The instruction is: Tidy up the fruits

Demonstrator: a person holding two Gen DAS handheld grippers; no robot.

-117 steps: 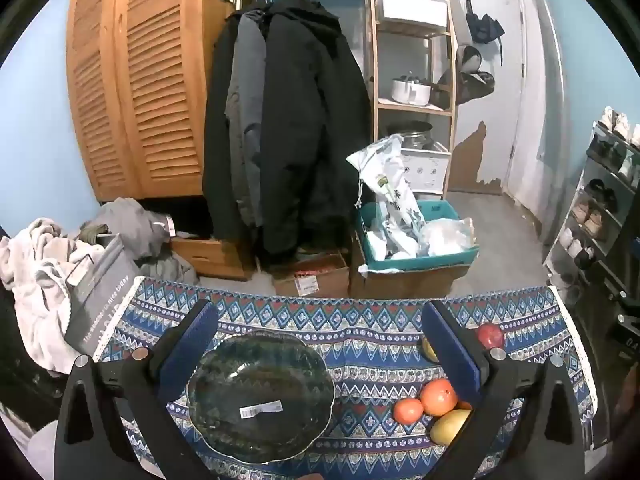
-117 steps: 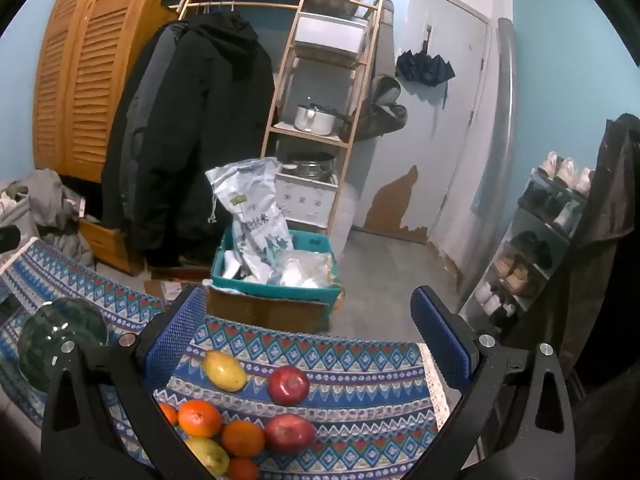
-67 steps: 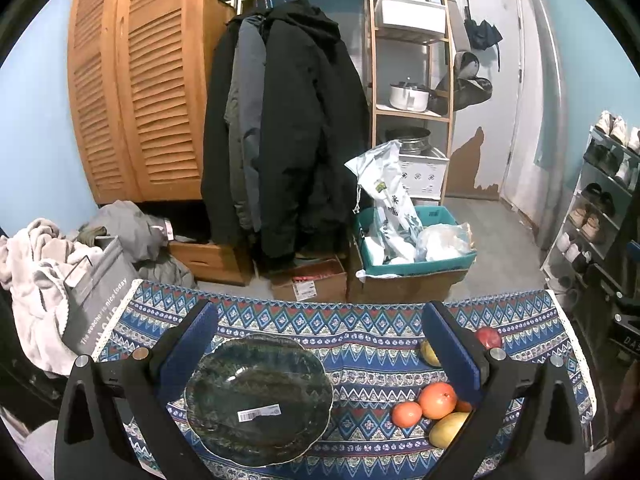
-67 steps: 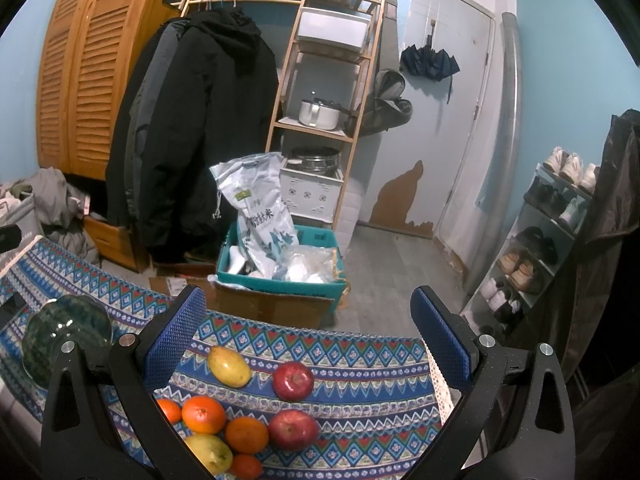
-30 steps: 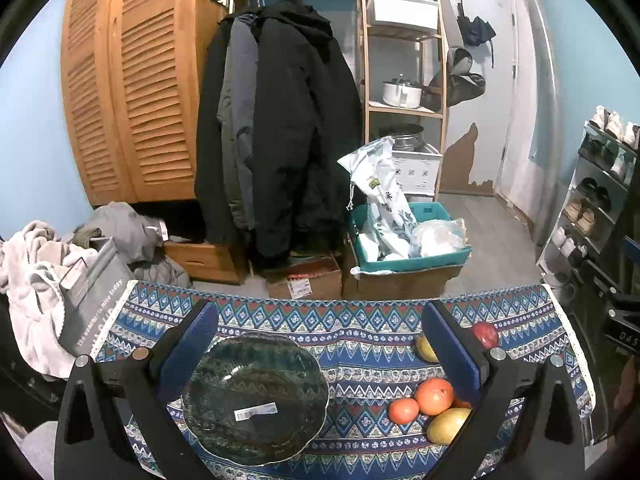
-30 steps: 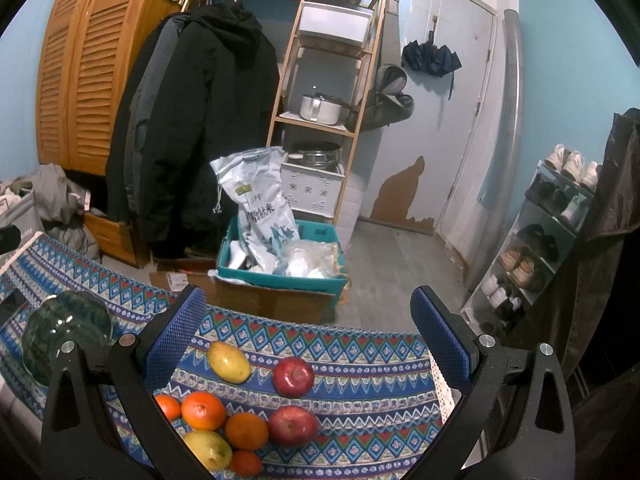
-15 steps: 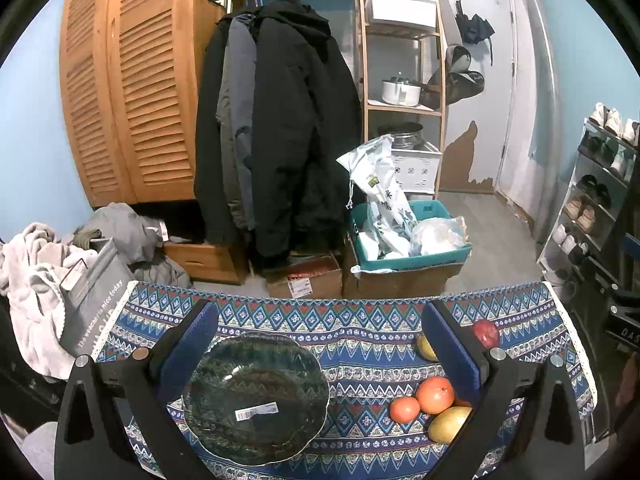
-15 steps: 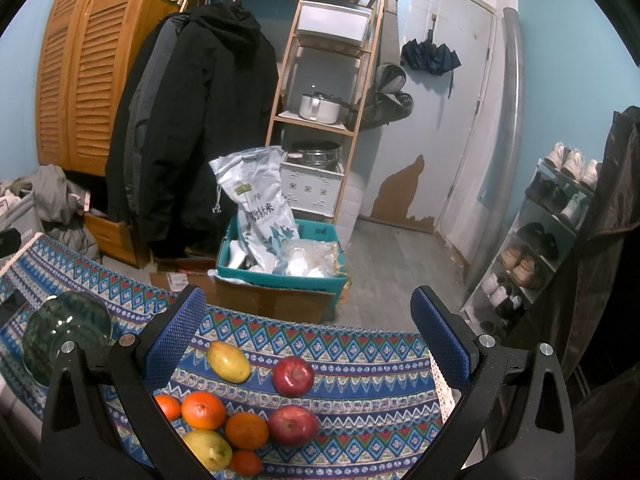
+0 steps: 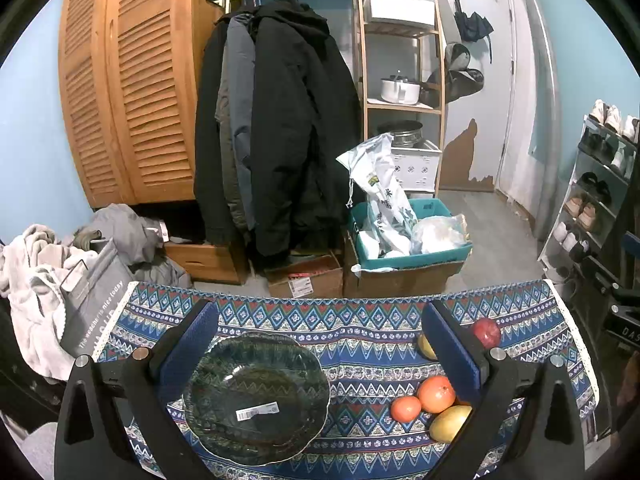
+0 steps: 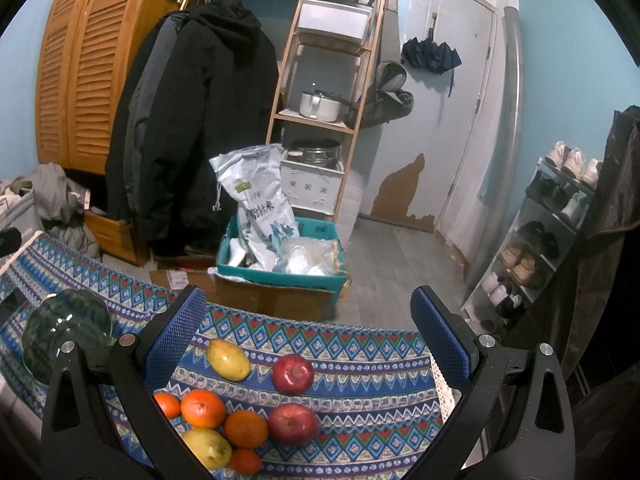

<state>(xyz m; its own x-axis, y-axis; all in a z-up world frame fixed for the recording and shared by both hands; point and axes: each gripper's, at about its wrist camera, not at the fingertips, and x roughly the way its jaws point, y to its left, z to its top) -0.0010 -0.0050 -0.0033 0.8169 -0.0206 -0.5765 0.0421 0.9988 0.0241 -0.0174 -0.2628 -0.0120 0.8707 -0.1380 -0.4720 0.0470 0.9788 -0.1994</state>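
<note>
Currently nothing gripped on either side. Left gripper (image 9: 318,344) spread wide, empty, hovering over the glass plate (image 9: 256,398). Right gripper (image 10: 316,336) spread wide too, empty, above the fruit pile.

Taking the plate as landmark, seen from the right wrist view (image 10: 66,330): all fruit sitting well to the right of it on the patterned tablecloth (image 10: 360,360), none on it yet. Farthest from the plate, two red apples (image 10: 293,374), (image 10: 293,423). Closer in, a yellow mango (image 10: 228,359) at the back, a second mango (image 10: 208,447) at the front edge, with oranges (image 10: 203,408), (image 10: 245,429) packed between and two smaller ones (image 10: 167,405), (image 10: 245,461) touching the cluster. Plate empty apart from a white barcode sticker (image 9: 257,411). So task judged as barely started; likely next move a first pick from the pile, then a carry left to the plate.

Risks from here:
- Fruit touching each other; closing on one orange likely to nudge neighbours and send round ones rolling.
- Front mango and small orange close to the near table edge; a push there could knock them off.
- Cloth possibly loose; dragging a finger could bunch it and shift plate or pile.
- Glass plate: dropping an apple from height could chip it or skid it.
- Hard squeeze could bruise a mango.
</note>
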